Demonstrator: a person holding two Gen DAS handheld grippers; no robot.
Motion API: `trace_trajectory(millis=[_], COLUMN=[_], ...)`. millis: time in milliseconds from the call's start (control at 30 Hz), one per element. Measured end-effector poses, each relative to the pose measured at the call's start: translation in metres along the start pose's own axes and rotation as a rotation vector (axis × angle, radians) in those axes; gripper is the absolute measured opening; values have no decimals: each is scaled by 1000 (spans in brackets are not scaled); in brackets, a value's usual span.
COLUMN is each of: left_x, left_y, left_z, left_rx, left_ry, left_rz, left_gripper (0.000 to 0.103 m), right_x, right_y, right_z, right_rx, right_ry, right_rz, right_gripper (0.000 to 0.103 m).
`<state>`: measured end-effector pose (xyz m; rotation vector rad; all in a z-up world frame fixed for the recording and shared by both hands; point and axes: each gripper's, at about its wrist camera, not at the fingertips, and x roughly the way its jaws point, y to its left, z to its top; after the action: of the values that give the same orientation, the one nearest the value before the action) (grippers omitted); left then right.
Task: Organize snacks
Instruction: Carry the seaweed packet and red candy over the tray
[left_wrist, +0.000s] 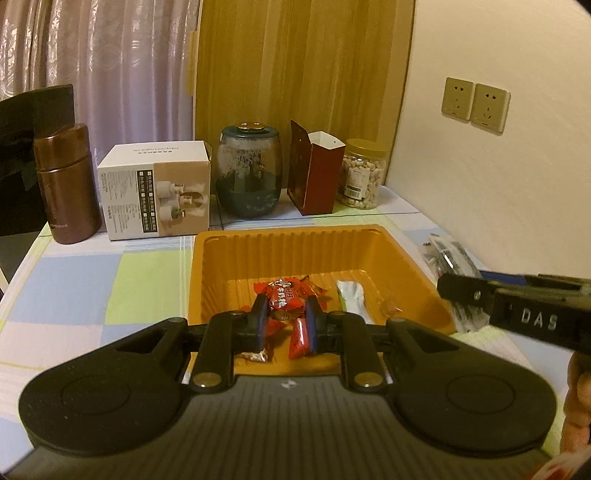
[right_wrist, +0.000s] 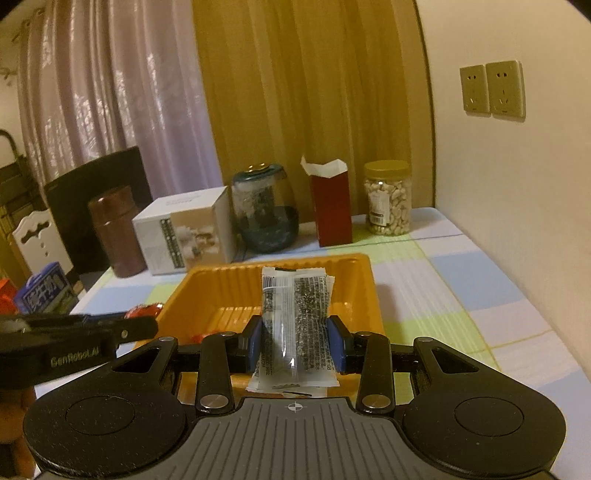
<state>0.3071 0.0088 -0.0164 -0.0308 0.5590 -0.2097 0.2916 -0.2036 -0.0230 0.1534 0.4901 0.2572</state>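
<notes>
— Orange tray lies just past both claws; why?
— It collects snacks. Left claw clamps a red candy; right claw clamps clear packets above it.

Open from above: orange tray, only a few wrappers on its floor. Walled off at the far desk edge by flask, white box, glass jar, red carton, nut jar. Bare cloth right of tray.
</notes>
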Motion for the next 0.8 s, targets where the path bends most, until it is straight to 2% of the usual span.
trace_trajectory(millis=[433,800], left_x=[42,68], left_y=[9,10], left_z=[6,6], left_rx=[-12,-12], left_ry=[48,75], left_rz=[4,-5], left_gripper=[18,18], right_x=[52,69], right_y=[-16,-27], right_z=[10,10], right_rx=[34,54], right_ry=[46,74], right_rz=[-29,-40], right_gripper=[38,38])
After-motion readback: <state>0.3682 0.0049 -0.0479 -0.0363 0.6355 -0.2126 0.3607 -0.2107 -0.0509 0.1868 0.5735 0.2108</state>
